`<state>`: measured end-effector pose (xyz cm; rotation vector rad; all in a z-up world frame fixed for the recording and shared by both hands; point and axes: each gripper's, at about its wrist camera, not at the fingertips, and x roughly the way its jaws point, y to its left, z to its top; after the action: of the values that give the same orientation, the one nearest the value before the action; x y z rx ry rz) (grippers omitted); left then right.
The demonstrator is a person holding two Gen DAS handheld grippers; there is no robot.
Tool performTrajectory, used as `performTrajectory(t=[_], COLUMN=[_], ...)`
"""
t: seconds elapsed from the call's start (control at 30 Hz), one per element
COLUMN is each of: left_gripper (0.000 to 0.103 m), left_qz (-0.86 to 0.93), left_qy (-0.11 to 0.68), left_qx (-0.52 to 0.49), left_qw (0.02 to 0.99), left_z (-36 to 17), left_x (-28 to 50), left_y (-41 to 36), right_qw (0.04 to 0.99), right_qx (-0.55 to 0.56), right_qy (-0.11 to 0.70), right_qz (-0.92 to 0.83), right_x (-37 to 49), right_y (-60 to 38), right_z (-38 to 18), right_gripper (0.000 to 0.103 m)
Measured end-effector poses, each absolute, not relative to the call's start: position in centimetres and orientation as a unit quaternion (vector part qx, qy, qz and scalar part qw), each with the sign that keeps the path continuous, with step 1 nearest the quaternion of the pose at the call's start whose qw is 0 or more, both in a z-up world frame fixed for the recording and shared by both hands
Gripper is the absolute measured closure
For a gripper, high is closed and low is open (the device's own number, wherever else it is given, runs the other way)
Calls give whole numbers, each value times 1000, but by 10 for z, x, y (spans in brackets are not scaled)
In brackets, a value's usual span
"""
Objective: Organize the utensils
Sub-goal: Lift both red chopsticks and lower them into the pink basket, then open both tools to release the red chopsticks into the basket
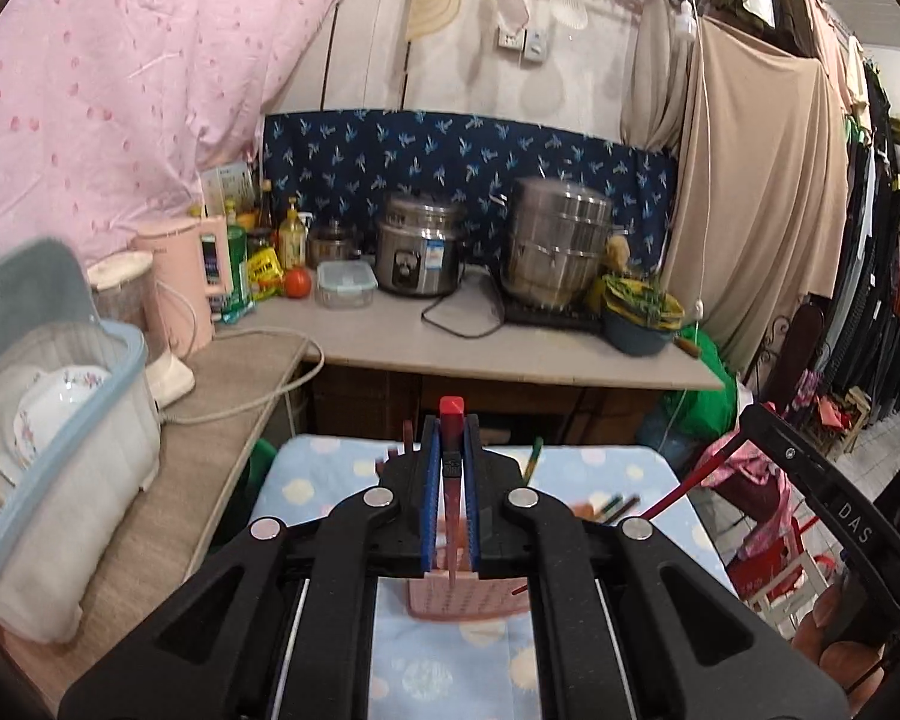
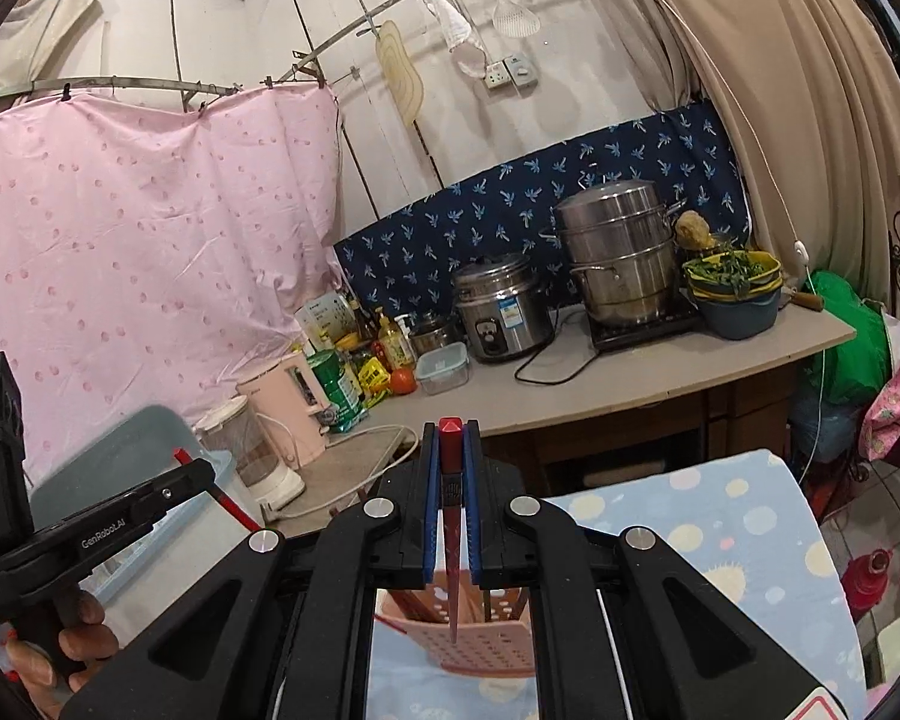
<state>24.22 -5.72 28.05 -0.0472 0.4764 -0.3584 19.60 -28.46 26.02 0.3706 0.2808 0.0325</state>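
My left gripper [image 1: 450,438] is shut on a red chopstick [image 1: 451,414] that stands upright, its tip over the pink perforated utensil holder [image 1: 468,600]. My right gripper [image 2: 450,450] is shut on another red chopstick [image 2: 450,438], its tip pointing down into the same pink holder [image 2: 486,642]. The holder stands on a blue dotted cloth [image 1: 306,480] [image 2: 720,528]. More chopsticks [image 1: 615,507] lie on the cloth behind the holder. The right gripper with its red stick shows in the left wrist view [image 1: 750,438]; the left one shows at the left of the right wrist view [image 2: 192,474].
A clear bin with plates [image 1: 48,396] and a pink kettle [image 1: 186,288] stand on the left side table. The counter behind carries a rice cooker [image 1: 420,252], a steel steamer pot [image 1: 558,240], a tomato [image 1: 297,282] and bottles. Clothes hang at the right.
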Motion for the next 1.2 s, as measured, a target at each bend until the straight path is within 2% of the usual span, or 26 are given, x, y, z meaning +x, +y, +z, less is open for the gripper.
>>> performTrajectory(t=[0.17,0.33,0.83,0.9,0.93,0.97,1.0,1.07,1.2], left_gripper=[96,96,96,95,95,90,79,68,64], left_qz=[-169,-166,-161,-162,-161,-157,-154,-153,-148], left_qy=[228,236,294,300,302,303,306,307,302], left_qx=[-27,-32,-27,-30,-32,-34,-35,-39,-33], left_qw=[958,957,942,940,939,939,939,939,941], left_z=[288,281,223,218,216,214,213,212,213], left_x=[266,283,318,321,322,323,323,324,320], left_y=[-63,-66,-78,-77,-77,-76,-75,-73,-72], right_qw=[974,970,957,956,956,956,956,957,958], right_qx=[180,175,164,167,168,169,170,173,174], right_qy=[141,168,238,240,241,240,238,234,229], right_qz=[3,-6,1,3,2,1,0,0,0], right_x=[221,242,279,280,280,280,279,276,271], right_y=[-292,-296,-284,-284,-284,-285,-285,-286,-287], right_z=[261,238,180,177,177,177,178,179,183], right_gripper=[96,96,96,95,91,86,83,78,77])
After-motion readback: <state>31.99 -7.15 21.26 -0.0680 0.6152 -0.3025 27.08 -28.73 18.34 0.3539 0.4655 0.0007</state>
